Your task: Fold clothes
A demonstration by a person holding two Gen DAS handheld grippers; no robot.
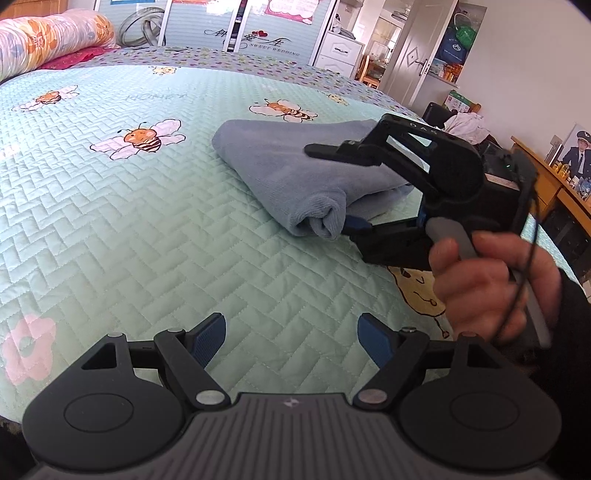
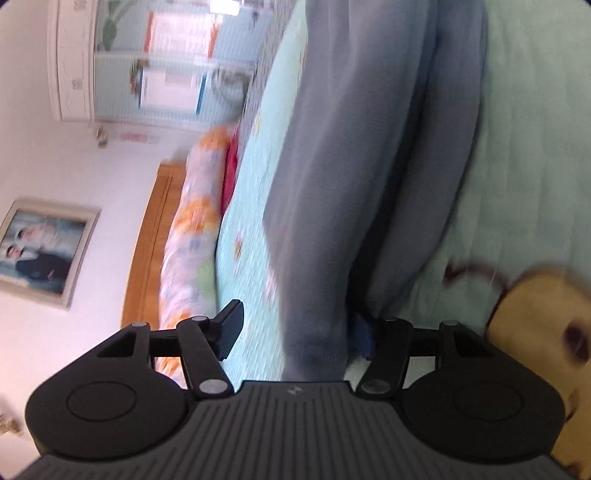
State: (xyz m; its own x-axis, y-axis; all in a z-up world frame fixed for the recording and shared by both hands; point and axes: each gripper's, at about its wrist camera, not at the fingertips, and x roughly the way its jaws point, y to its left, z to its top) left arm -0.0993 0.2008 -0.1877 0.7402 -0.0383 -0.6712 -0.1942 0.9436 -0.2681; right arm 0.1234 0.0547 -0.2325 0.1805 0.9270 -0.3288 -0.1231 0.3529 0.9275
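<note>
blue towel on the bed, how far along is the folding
Done: the grey-blue terry towel already lies as a thick multi-layer bundle on the mint quilted bedspread. In hand: the right gripper straddles the bundle's end, jaws apart, one finger above and one below, apparently not pressing. The left gripper hangs open and empty over bare quilt. Left: probably only drawing the right gripper clear; no other garment shows on the bed.

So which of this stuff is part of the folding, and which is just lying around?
Part of the job:
- blue cloth
- right tool, around the cloth
- left tool, over the bed

Lying about:
- floral bedroll
- framed photo
- wardrobe
</note>
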